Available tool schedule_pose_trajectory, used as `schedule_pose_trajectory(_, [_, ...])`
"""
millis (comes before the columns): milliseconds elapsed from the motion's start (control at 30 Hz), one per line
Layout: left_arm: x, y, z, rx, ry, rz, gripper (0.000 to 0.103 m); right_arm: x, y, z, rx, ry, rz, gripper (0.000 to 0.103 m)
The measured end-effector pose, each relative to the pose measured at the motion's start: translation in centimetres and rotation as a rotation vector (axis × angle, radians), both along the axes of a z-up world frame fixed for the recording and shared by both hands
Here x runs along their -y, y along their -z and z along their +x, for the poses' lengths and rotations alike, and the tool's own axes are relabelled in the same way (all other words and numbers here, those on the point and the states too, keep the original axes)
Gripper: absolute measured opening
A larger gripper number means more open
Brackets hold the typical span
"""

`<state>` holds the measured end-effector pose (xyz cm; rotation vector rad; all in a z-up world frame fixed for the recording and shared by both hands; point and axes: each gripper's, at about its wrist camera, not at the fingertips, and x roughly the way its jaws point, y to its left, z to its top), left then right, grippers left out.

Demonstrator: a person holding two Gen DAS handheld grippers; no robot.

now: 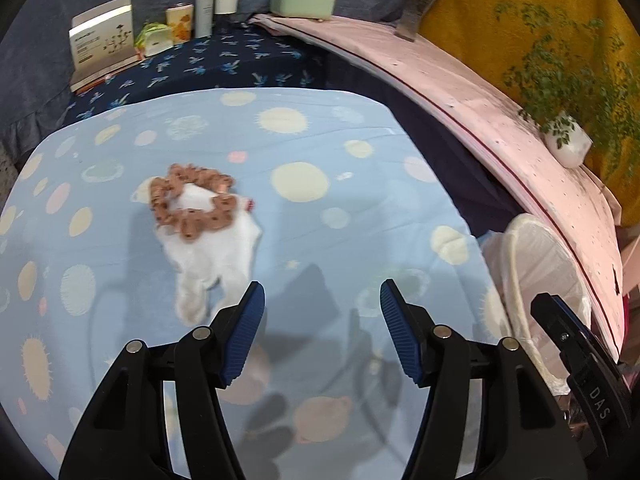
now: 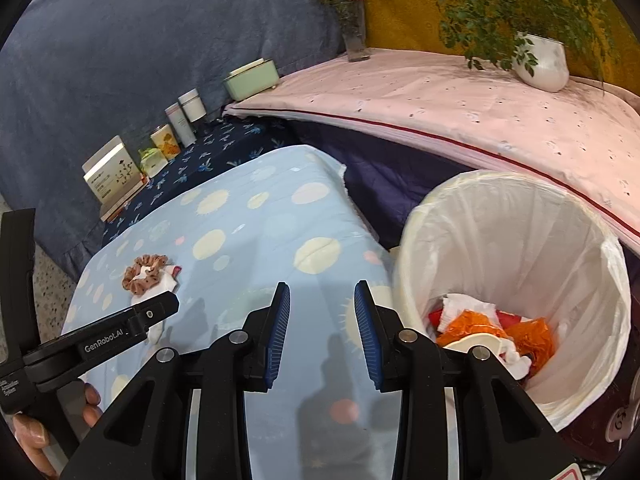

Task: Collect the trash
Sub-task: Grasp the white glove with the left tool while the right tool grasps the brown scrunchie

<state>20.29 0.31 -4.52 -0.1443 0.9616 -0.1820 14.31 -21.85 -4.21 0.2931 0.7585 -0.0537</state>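
A white crumpled cloth or tissue point(image 1: 214, 256) lies on the light-blue spotted cloth point(image 1: 320, 140), with a brown scrunchie point(image 1: 192, 202) on top of it. My left gripper point(image 1: 320, 304) hovers just right of and nearer than the white piece, open with nothing between its blue pads. My right gripper point(image 2: 322, 304) is also open and empty above the same cloth, beside the white-lined trash bin point(image 2: 520, 232). The bin holds orange wrappers point(image 2: 472, 326) and white tissues point(image 2: 460, 306). In the right wrist view the scrunchie point(image 2: 144, 272) sits far left, behind a finger of the left gripper point(image 2: 156, 310).
Boxes point(image 1: 102, 40), small bottles point(image 1: 204, 10) and a green tin point(image 1: 302, 0) stand at the back on a dark-blue patterned cloth. A pink-covered surface point(image 2: 460, 104) carries a flower vase point(image 2: 354, 36) and a potted plant point(image 2: 544, 62). A person's hand point(image 2: 32, 428) holds the left tool.
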Motion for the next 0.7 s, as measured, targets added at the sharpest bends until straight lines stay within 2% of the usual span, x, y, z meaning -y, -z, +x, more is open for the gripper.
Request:
schedule_pose_trajectory(133, [-2.0,0.5,0.5,-0.009,-0.036,0.010,0.058,-1.6,0.1,0.9,-0.007,-0.025,-0.006,0.033])
schedule_pose_trajectory(233, [-3.7,1.0,0.9,-0.016,-0.074,0.017,0.065,-2.8,0.2,1.5,-0.011,-0.043,-0.010,0.036])
schedule_pose_trajectory(433, [-6.5,2.5,2.7,-0.056,-0.101,-0.006,0.065,-5.7,0.4,3.2,-0.019,-0.093,-0.014,0.036])
schedule_pose_trajectory(500, [-7.0,3.0,3.1,-0.073,-0.097,-0.024,0.057,-6.7,0.5,3.8,-0.021,-0.114,-0.017,0.036])
schedule_pose_trajectory(567, [-7.5,3.6,3.5,-0.102,-0.075,-0.052,0.032,-7.9,0.7,4.4,-0.026,-0.138,-0.017,0.036])
schedule_pose_trajectory(667, [-8.2,4.2,3.5,-0.116,-0.055,-0.068,0.014,-9.9,0.9,5.3,-0.030,-0.176,-0.017,0.036])
schedule_pose_trajectory(700, [-8.5,4.3,3.4,-0.115,-0.048,-0.072,0.011,-10.5,0.9,5.6,-0.031,-0.187,-0.017,0.036])
